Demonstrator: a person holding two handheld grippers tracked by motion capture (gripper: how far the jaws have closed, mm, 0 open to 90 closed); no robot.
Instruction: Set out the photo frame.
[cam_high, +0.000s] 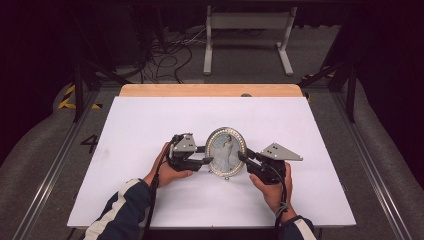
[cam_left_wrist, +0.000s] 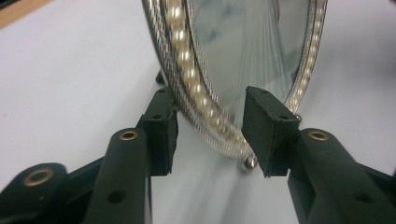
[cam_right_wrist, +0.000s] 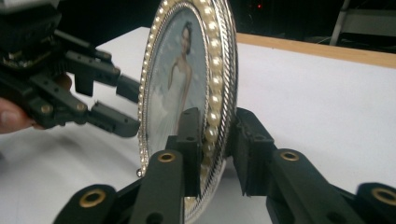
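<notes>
Oval picture frame (cam_high: 226, 152) stands upright near the middle of the white table (cam_high: 150, 120), its back hidden. Right gripper (cam_high: 246, 157) is clamped on the frame's pearl rim. Left gripper (cam_high: 209, 154) straddles the opposite rim, jaws parted, a gap visible. Bare table lies on all sides.

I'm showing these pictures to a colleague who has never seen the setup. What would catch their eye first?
An oval picture frame edged with pearl beads stands upright at the middle of the white table, showing a figure in a white gown. The left gripper and right gripper flank it, one at each side edge. In the right gripper view, that gripper's jaws sit on both sides of the beaded rim.
</notes>
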